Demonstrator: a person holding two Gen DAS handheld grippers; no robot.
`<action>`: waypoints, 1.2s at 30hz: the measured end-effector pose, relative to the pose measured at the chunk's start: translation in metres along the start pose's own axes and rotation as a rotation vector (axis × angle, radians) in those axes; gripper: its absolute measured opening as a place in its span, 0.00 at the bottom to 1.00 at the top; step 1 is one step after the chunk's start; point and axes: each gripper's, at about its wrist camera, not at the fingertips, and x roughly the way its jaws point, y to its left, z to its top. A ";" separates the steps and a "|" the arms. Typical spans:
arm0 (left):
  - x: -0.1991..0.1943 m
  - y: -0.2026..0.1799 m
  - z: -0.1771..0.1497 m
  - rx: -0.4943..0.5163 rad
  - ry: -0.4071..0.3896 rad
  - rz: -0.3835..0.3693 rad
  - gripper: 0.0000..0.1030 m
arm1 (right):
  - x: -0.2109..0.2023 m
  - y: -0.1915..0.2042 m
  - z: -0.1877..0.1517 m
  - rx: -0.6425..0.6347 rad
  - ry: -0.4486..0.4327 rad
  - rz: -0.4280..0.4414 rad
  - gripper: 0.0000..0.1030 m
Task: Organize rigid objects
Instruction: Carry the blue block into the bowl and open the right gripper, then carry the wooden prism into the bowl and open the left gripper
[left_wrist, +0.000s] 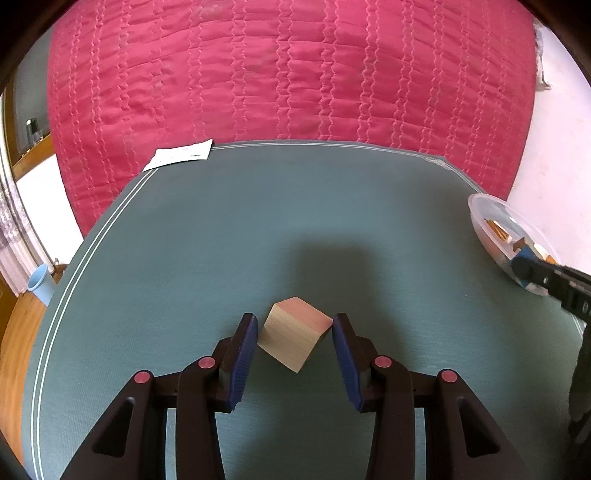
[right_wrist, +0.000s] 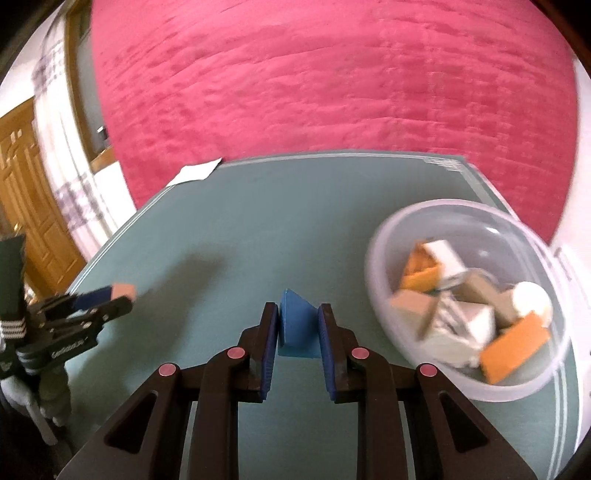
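A pale wooden cube (left_wrist: 293, 334) with a pinkish top sits on the teal table (left_wrist: 258, 221), between the fingers of my left gripper (left_wrist: 294, 325). The jaws are open around it and the pads stand just off its sides. My right gripper (right_wrist: 298, 317) is shut on a blue wedge-shaped block (right_wrist: 297, 326) and holds it just left of a clear plastic bowl (right_wrist: 376, 258). The bowl holds several wooden and orange blocks. In the right wrist view the left gripper (right_wrist: 110, 295) and the cube (right_wrist: 123, 290) show at the far left.
A white paper slip (left_wrist: 181, 155) lies at the table's far left corner. A pink quilted bed (left_wrist: 295, 74) lies beyond the table. The bowl (left_wrist: 480, 210) and the right gripper (left_wrist: 543, 275) show at the right edge of the left wrist view. A light blue cup (left_wrist: 38, 284) stands left of the table.
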 end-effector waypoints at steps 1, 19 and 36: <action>0.000 -0.002 0.001 0.003 0.000 -0.002 0.43 | -0.004 -0.008 0.001 0.018 -0.009 -0.016 0.22; -0.006 -0.071 0.027 0.111 -0.034 -0.072 0.43 | -0.039 -0.102 0.007 0.158 -0.140 -0.247 0.32; 0.006 -0.171 0.064 0.242 -0.049 -0.263 0.43 | -0.077 -0.138 -0.018 0.281 -0.279 -0.421 0.47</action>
